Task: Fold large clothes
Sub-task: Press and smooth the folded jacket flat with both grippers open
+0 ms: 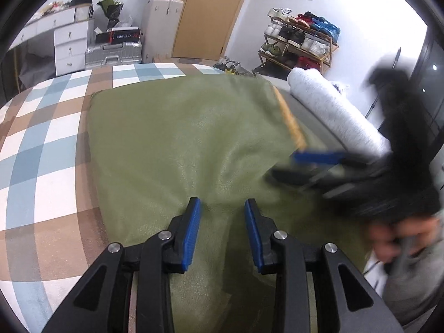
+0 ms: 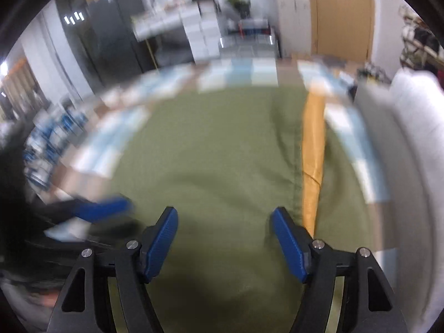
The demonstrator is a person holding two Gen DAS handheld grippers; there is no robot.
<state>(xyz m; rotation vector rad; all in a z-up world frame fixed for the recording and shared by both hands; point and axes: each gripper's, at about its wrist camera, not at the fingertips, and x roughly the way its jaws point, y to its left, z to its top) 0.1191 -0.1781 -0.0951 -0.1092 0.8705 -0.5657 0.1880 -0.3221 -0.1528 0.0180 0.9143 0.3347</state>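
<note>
Hovering: your left gripper point(image 1: 222, 211) hangs over the near part of the olive-green garment point(image 1: 177, 138), jaws parted, nothing between the pads.
Right gripper: your right gripper point(image 2: 224, 222) also stands apart and empty over the same cloth; in the left wrist view it is motion-blurred, so its contact with the fabric cannot be told.
Garment: spread flat on the checked bedcover point(image 1: 41, 144), with a mustard-yellow lining strip point(image 2: 313, 152) exposed along its right edge.
Beyond: a white rolled blanket point(image 1: 338, 111) lies right of the garment; a shoe rack point(image 1: 299, 41) stands against the far wall.
Step, judged: between folds, no grip taken.
Next move, judged: you need to lower both grippers to an edge, likely the yellow-lined side, and pinch one layer only before carrying it across.
</note>
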